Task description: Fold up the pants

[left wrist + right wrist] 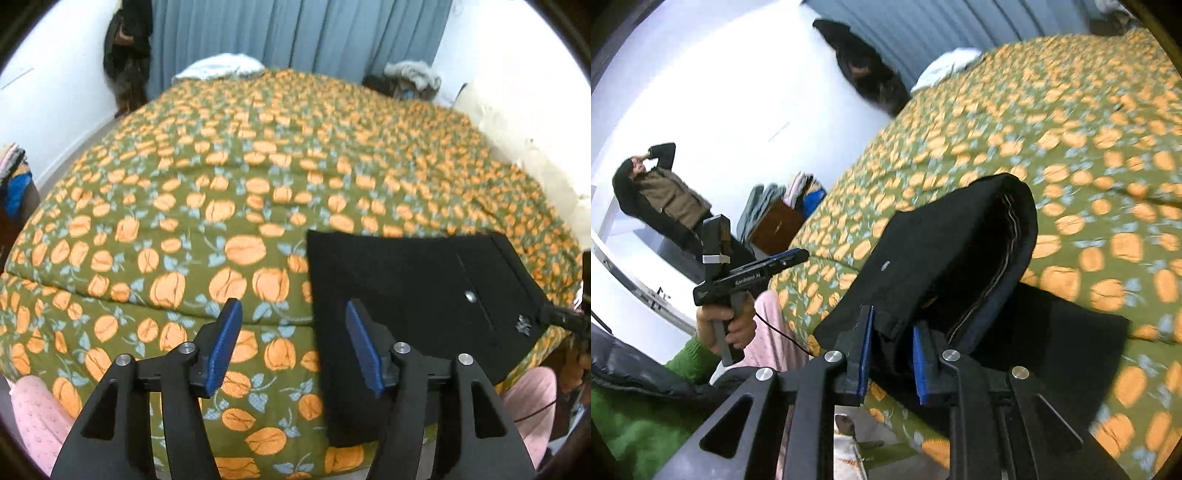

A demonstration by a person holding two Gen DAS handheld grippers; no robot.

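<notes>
The black pants (413, 291) lie folded on the bed at the near right edge, with a silver button (470, 295) showing. My left gripper (293, 332) is open and empty, hovering above the quilt with its right finger over the pants' left edge. In the right wrist view my right gripper (890, 354) is shut on the waist end of the pants (953, 243) and lifts it off the bed, so the fabric curls up and over. The left gripper (790, 255) shows there at the left, held in a hand.
The bed is covered by a green quilt with orange pumpkins (236, 177). A white pillow (221, 66) lies at the far end by blue curtains. A wooden stand with piled clothes (783, 214) is left of the bed. A person (661, 192) stands by the wall.
</notes>
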